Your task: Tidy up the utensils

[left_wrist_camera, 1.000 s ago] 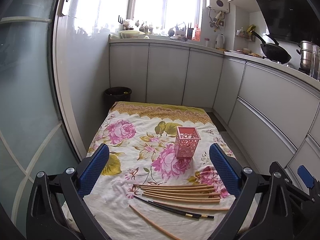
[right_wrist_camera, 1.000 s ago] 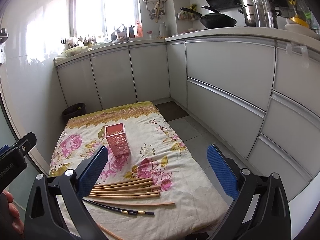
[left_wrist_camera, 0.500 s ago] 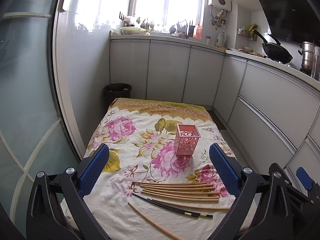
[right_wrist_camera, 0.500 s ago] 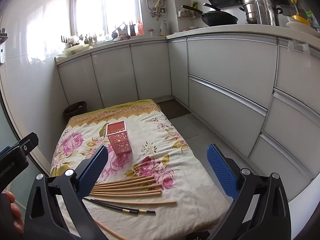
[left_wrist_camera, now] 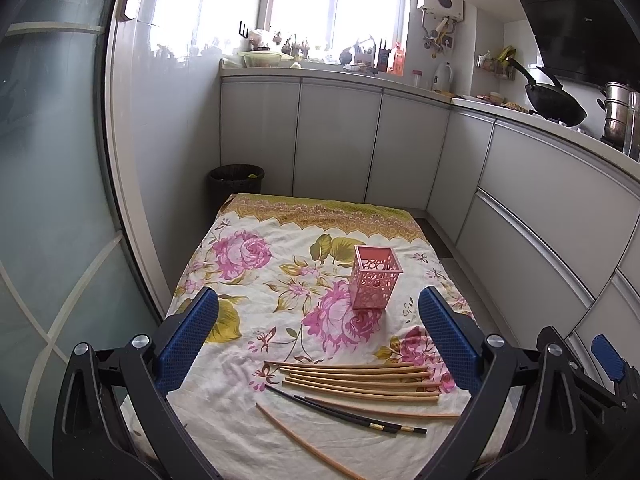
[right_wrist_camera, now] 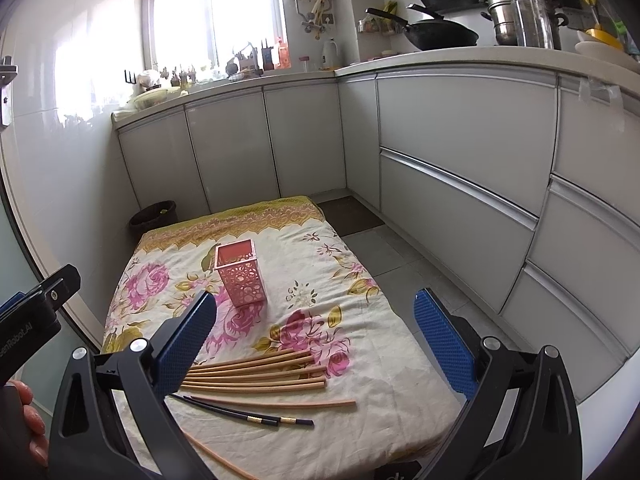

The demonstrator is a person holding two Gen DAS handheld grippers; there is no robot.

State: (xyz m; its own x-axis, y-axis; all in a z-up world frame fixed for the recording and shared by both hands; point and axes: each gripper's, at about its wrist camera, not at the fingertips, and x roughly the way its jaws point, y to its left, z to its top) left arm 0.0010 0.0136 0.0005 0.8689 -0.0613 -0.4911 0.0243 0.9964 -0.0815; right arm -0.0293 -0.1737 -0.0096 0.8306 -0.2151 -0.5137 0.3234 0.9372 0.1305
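Both tongs [left_wrist_camera: 318,312] [right_wrist_camera: 314,316] nearer; one holder [left_wrist_camera: 375,282].

You've got the cloth-covered table [left_wrist_camera: 240,280] ahead, cabinets [left_wrist_camera: 336,140] behind it and running down its right side. Holder [left_wrist_camera: 375,282] stands upright on the cloth, mid-table, slightly right. Chopstick bundle [left_wrist_camera: 360,378] lies crosswise near your edge, well apart from the holder. Dark pair [left_wrist_camera: 352,414] lies just in front of the bundle, one loose stick [left_wrist_camera: 304,446] nearer still, possibly overhanging the edge. Bin [left_wrist_camera: 236,184] sits on the floor behind the table's far-left corner.
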